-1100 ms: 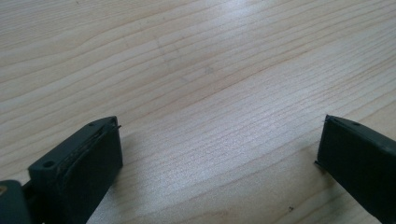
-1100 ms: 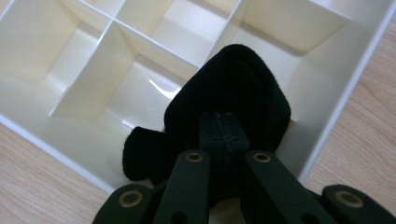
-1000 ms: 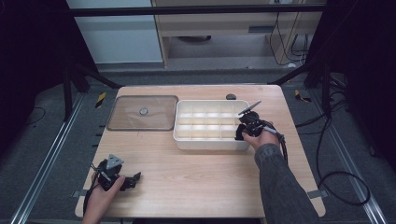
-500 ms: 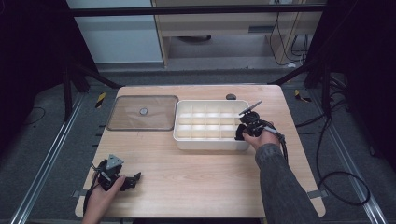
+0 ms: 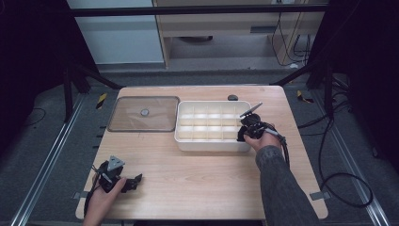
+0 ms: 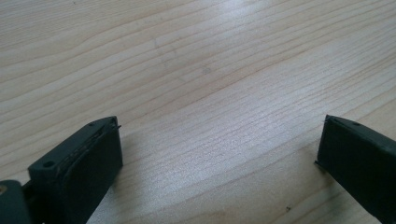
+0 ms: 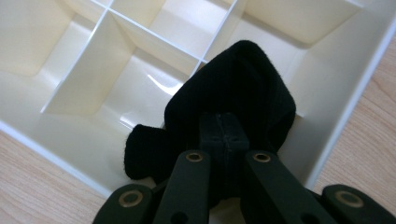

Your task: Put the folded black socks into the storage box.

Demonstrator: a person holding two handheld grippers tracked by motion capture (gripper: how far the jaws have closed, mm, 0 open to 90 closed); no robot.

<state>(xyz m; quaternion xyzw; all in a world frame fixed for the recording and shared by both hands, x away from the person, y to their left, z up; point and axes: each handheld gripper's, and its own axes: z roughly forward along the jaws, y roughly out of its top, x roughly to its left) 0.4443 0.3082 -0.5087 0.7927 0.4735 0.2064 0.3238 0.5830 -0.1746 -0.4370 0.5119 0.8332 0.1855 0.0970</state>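
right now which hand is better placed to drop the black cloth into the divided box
Right. The right gripper is shut on the black cloth, held over a corner compartment of the white divided box. The left gripper rests open on the table near its front left corner, apart from the box.

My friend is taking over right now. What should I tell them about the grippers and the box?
Right gripper: shut on a black cloth item, held over the near right corner compartment of the white divided box.
Left gripper: open, nothing between its jaws, resting near the front left of the wooden table.
The clear lid is off and lies flat to the left of the box.
Done: the cloth item is picked up and brought to the box.
Left: probably lower it into that compartment and let go. The lid may go back on afterwards.
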